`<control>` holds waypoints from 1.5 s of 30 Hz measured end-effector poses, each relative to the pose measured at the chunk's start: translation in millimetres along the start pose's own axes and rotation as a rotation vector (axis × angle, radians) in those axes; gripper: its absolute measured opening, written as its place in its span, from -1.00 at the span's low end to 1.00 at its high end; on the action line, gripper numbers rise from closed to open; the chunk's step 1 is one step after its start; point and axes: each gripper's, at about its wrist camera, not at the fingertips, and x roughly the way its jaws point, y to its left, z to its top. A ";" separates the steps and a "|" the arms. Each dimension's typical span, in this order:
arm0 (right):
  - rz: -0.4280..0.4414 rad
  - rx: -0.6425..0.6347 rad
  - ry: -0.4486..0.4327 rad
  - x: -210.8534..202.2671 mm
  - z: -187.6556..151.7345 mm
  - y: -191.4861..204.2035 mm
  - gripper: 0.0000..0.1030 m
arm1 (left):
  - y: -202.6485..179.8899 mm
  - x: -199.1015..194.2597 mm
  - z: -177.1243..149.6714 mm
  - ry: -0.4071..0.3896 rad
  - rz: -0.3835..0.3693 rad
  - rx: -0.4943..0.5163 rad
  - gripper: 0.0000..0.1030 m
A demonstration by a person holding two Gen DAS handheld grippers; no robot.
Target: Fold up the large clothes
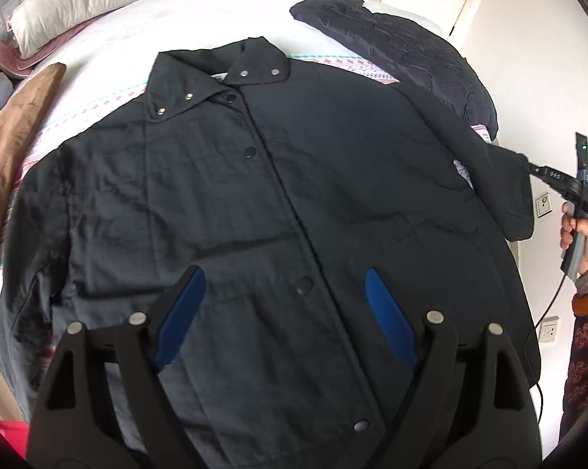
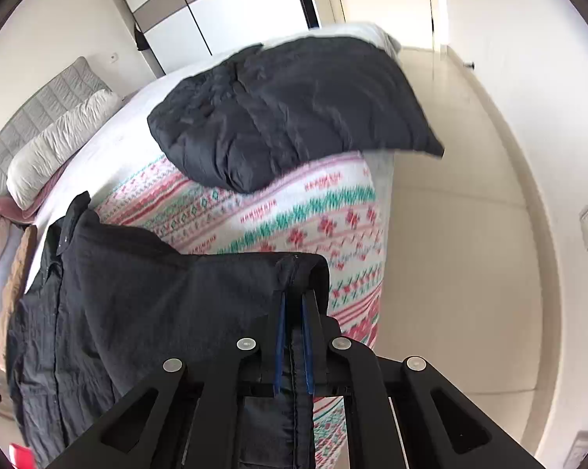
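A large dark navy jacket (image 1: 278,203) lies front up on the bed, snapped closed, collar at the far end. My left gripper (image 1: 284,285) is open and empty, hovering above the jacket's lower front. My right gripper (image 2: 293,299) is shut on the cuff of the jacket's right-hand sleeve (image 2: 231,285), holding it up off the bed edge. It also shows in the left wrist view (image 1: 528,166), gripping the sleeve (image 1: 501,179) at the far right.
A folded dark puffy garment (image 1: 403,51) lies at the bed's far right corner (image 2: 294,113). A patterned blanket (image 2: 294,219) covers the bed under the jacket. Pillows (image 1: 79,0) and a brown cushion (image 1: 16,156) sit at left. Floor (image 2: 450,195) lies right of the bed.
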 end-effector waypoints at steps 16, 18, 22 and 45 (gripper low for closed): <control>-0.696 -0.260 -0.586 -148.6 183.7 62.3 -1.00 | -69.8 128.5 99.8 -0.156 -0.046 -0.004 0.64; -0.815 -0.272 -0.581 -130.8 195.6 44.3 -1.00 | -80.8 145.3 103.2 -0.150 -0.069 0.000 0.64; -0.750 -0.135 -0.435 -91.2 201.8 -11.6 -0.98 | -101.9 177.4 98.6 -0.114 -0.074 0.034 0.64; -0.052 -0.316 -0.131 -67.0 56.6 213.1 0.53 | 39.8 0.1 3.4 -0.044 0.204 0.091 0.64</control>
